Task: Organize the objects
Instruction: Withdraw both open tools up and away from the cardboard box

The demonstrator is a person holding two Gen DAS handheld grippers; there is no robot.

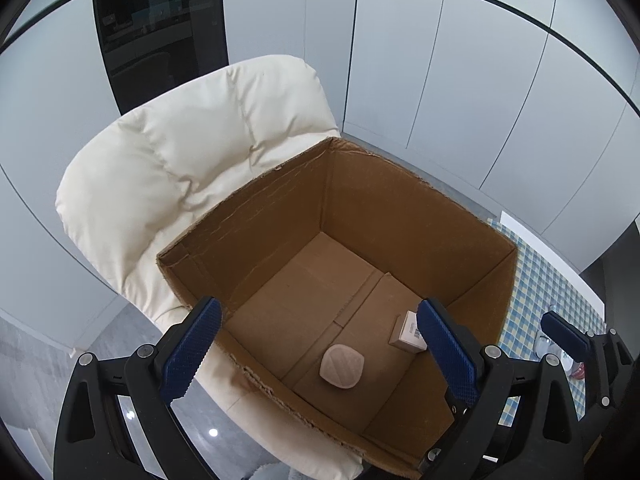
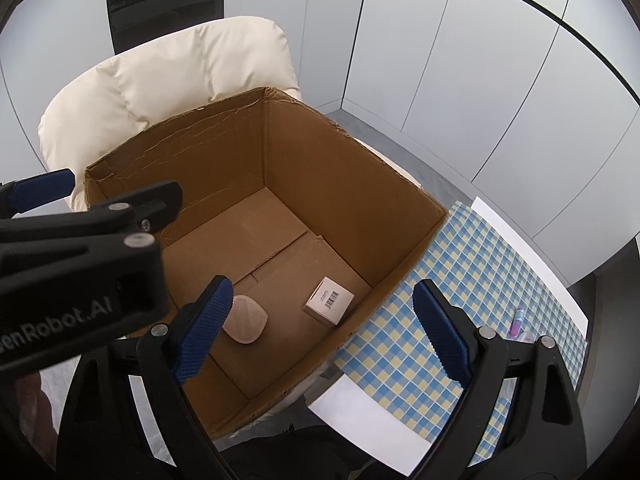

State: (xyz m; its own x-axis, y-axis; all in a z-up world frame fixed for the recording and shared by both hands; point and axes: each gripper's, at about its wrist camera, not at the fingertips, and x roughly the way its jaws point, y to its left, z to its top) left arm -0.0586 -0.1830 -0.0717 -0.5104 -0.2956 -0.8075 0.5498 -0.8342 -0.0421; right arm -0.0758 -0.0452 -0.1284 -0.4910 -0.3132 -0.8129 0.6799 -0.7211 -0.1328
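Room: pale panelled walls (image 1: 460,80) run along the far side, with a dark glazed opening (image 1: 160,20) at far left.
Chair: cream padded chair (image 1: 168,168) carries the box on its seat, the backrest rising behind the box's far-left wall.
Box: open cardboard box (image 2: 332,168), flaps gone, its rough-cut rim standing between both grippers and the floor of the box.
Table: checked blue-and-yellow cloth (image 2: 472,280) on a table just right of the box, touching or nearly touching its right wall.
Left gripper: left gripper (image 1: 320,354) hangs over the near rim, jaws spread wide, nothing between the pads.
Right gripper: right gripper (image 2: 324,334) hovers over the near-right corner, jaws wide apart and empty.
Already stowed: small white carton (image 2: 329,306) with a barcode lies near the right wall; a beige quilted pad (image 2: 245,319) lies left of it, apart from it.
Still out: a small purple tube (image 2: 519,320) lies on the cloth at far right; other bits near it are too blurred to name.
Step in hand: likely fetching the next item from the table.
Doing it well: swing the right gripper over the cloth, keeping clear of the box wall, and close squarely across the tube.
In the way: the left gripper crowds the right's left side; the tall box wall blocks a low sweep.
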